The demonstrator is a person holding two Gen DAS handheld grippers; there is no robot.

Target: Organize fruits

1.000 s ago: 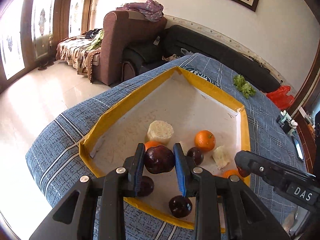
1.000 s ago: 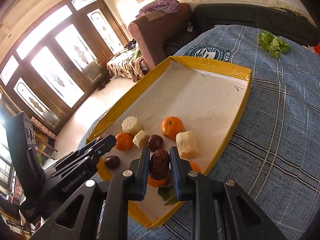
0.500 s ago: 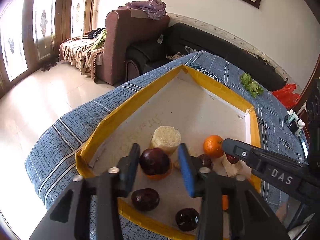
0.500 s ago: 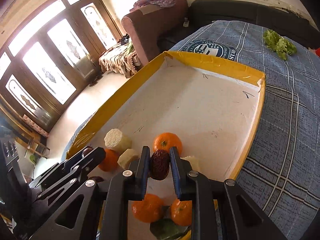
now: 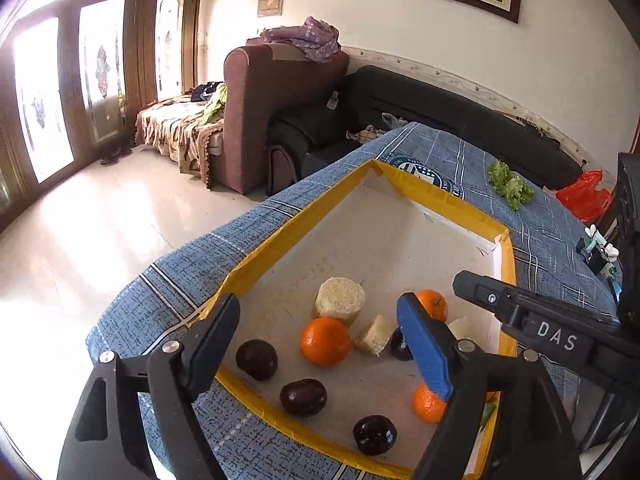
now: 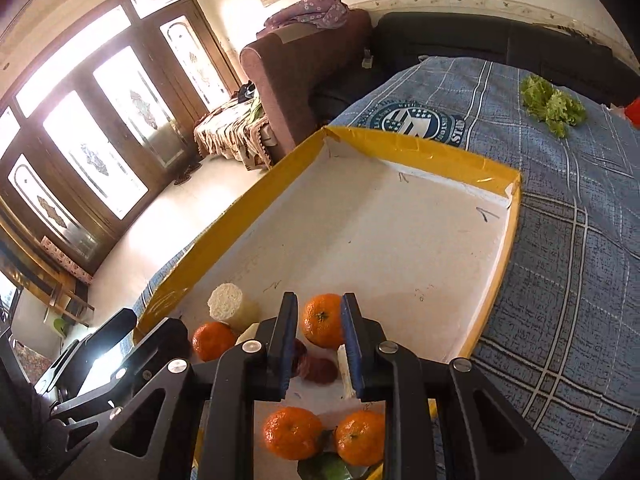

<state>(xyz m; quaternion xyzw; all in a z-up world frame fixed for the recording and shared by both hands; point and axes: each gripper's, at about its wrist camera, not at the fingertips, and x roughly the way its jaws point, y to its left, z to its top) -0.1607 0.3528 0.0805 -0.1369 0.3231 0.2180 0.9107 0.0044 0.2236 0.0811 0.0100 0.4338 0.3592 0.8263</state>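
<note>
the left claw [image 5: 320, 344] stands wide open with nothing between its pads, its jaws having just been opening, and it hangs above the near end of the tray [image 5: 440, 196]. the right claw [image 6: 319, 340] has its jaws only a little apart, having just been opening too, and a blurred dark red fruit [image 6: 320, 369] lies on the tray floor just below and between its pads, apparently no longer gripped. the tray, a big white box with a yellow taped rim, lies on a bench [image 5: 168, 280] covered in a blue checked cloth, and its far half is bare. all the fruit crowds the near end: a pale round chunk [image 5: 339, 300], an orange [image 5: 325, 342] just in front of it, a second orange [image 5: 432, 303] farther right, a pale wedge [image 5: 374, 335] between them, and three dark plums [image 5: 256, 360] in a loose row along the near rim. in the right view two more oranges [image 6: 293, 433] sit side by side at the near edge over a green leaf. the step in hand looks like setting fruit down by kind. to do it well, each claw should lift straight up clear of the fruit before moving sideways, so a pad does not nudge the round pieces and set them rolling, and the two claws should keep apart since they work close together here.
</note>
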